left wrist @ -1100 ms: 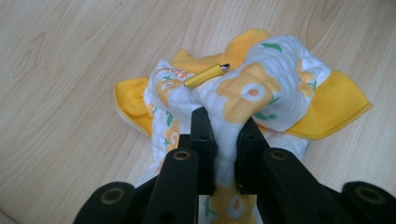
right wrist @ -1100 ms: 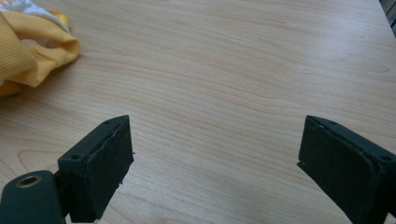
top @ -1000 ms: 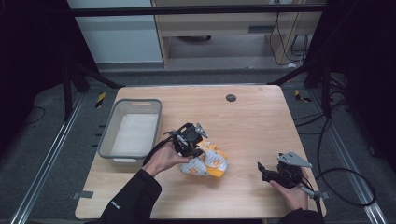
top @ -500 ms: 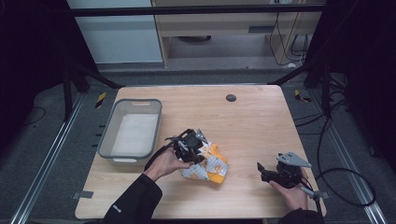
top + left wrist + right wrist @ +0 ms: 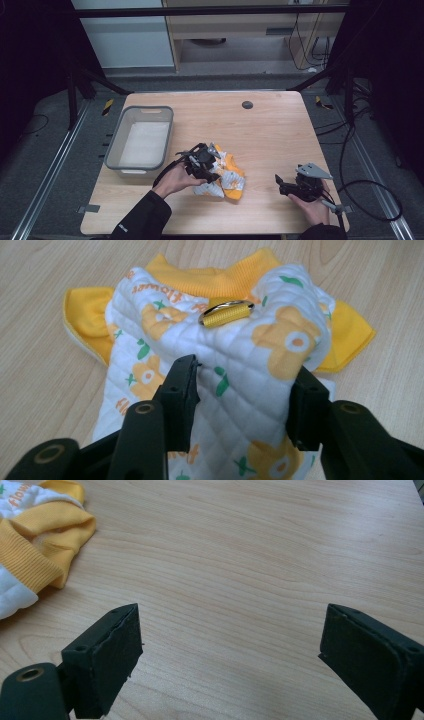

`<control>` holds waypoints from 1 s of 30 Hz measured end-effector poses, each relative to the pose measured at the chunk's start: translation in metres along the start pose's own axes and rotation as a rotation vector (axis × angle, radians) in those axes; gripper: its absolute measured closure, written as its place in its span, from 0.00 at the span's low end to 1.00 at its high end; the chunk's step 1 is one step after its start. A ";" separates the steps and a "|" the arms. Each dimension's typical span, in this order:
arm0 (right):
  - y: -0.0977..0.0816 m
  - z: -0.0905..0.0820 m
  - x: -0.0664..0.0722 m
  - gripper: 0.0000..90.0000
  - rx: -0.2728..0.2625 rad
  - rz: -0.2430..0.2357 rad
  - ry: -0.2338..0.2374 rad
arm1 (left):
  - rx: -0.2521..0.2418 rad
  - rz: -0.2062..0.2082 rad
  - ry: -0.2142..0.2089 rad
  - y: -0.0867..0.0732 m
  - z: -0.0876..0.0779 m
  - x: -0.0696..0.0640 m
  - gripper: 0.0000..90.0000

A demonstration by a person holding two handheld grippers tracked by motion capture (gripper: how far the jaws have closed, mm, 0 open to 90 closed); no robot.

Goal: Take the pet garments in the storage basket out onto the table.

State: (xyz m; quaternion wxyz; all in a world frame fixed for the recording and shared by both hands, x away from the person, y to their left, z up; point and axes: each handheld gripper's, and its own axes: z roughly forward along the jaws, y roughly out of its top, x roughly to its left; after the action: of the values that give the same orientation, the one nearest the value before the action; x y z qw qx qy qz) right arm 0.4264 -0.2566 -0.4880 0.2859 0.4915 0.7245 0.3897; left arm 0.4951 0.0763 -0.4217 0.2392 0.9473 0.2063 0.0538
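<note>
In the lower middle of the high view, a small quilted garment lies crumpled on the wooden bench, to the right of a grey bin. It is white with yellow flowers and yellow ribbed edges, and a small metal ring on a yellow strap sits near its collar. The left tool has just been opening; its jaws stand apart with a raised fold of the cloth between them. The right tool is spread wide over bare wood, near the lower right. The garment looks light, soft and floppy, not fragile; it will sag and unfold when lifted. A thick fold or the ribbed collar probably gives the safest hold.
</note>
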 end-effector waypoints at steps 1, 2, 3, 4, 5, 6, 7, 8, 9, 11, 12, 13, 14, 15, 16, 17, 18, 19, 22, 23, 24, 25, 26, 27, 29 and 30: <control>0.000 0.000 0.000 0.11 0.000 0.000 0.000 | -0.005 0.003 0.003 -0.001 0.000 0.000 0.57; 0.000 0.000 0.000 0.11 0.000 -0.001 0.000 | -0.010 0.002 0.007 -0.002 -0.001 0.000 0.55; 0.000 0.000 0.000 0.11 0.000 -0.001 0.000 | -0.019 0.001 0.009 -0.003 -0.001 0.000 0.53; 0.000 0.000 0.000 0.11 0.001 -0.001 -0.001 | -0.023 0.001 0.012 -0.004 -0.002 0.000 0.51; 0.000 0.000 0.000 0.11 0.001 0.000 -0.001 | -0.031 -0.001 0.016 -0.005 -0.003 0.000 0.49; 0.000 0.000 0.000 0.11 0.002 0.000 -0.002 | -0.039 -0.007 0.012 -0.006 -0.003 0.000 0.47; 0.000 0.000 0.000 0.11 0.002 0.000 -0.002 | -0.045 -0.010 0.009 -0.008 -0.004 0.000 0.46; 0.000 0.000 0.000 0.11 0.001 -0.001 -0.002 | -0.054 -0.012 0.010 -0.009 -0.005 -0.001 0.44; 0.000 0.000 0.000 0.11 0.001 -0.001 -0.002 | -0.058 -0.013 0.012 -0.010 -0.006 -0.001 0.42; 0.000 0.000 0.000 0.11 0.002 -0.001 -0.002 | -0.081 -0.014 0.014 -0.012 -0.008 -0.002 0.39; 0.000 0.000 0.000 0.11 0.002 -0.002 -0.002 | -0.094 -0.016 0.013 -0.014 -0.009 -0.003 0.38; 0.000 0.000 0.000 0.11 0.002 -0.002 -0.003 | -0.111 -0.017 0.017 -0.015 -0.011 -0.003 0.37; 0.000 0.000 0.000 0.11 0.002 -0.002 -0.003 | -0.126 -0.017 0.019 -0.016 -0.012 -0.004 0.35; 0.000 0.000 0.000 0.11 0.002 -0.002 -0.004 | -0.140 -0.016 0.021 -0.017 -0.014 -0.004 0.34; 0.000 0.000 0.000 0.11 0.002 -0.002 -0.004 | -0.152 -0.016 0.021 -0.017 -0.016 -0.005 0.34; -0.001 0.000 0.000 0.11 0.003 0.000 -0.004 | -0.164 -0.019 0.025 -0.018 -0.017 -0.005 0.33; -0.001 0.000 0.000 0.11 0.003 -0.002 -0.004 | -0.173 -0.017 0.028 -0.019 -0.019 -0.006 0.32; -0.001 0.000 0.000 0.11 0.003 -0.002 -0.005 | -0.190 -0.016 0.032 -0.021 -0.020 -0.006 0.31; -0.001 0.000 0.000 0.11 0.004 -0.002 -0.005 | -0.217 -0.024 0.035 -0.025 -0.024 -0.008 0.29; -0.001 0.000 0.000 0.11 0.005 -0.001 -0.005 | -0.226 -0.030 0.034 -0.027 -0.025 -0.008 0.28; -0.001 0.000 0.000 0.11 0.005 -0.001 -0.006 | -0.239 -0.032 0.034 -0.029 -0.027 -0.008 0.28; -0.001 0.001 0.000 0.11 0.004 -0.003 -0.007 | -0.248 -0.035 0.037 -0.030 -0.028 -0.008 0.28; -0.001 0.000 0.000 0.11 0.004 0.000 -0.005 | -0.260 -0.041 0.037 -0.032 -0.029 -0.009 0.28; -0.001 0.000 0.000 0.11 0.004 0.000 -0.006 | -0.269 -0.042 0.040 -0.034 -0.030 -0.009 0.28; -0.001 0.000 0.000 0.11 0.005 0.001 -0.006 | -0.293 -0.056 0.042 -0.038 -0.033 -0.009 0.27; -0.001 0.000 0.000 0.11 0.005 0.000 -0.006 | -0.302 -0.059 0.050 -0.041 -0.034 -0.009 0.27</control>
State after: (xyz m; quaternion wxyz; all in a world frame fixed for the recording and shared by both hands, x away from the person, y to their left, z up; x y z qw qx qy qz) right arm 0.4261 -0.2567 -0.4890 0.2867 0.4933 0.7246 0.3867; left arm 0.4653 0.1199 -0.4112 0.3753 0.8924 0.2293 0.1007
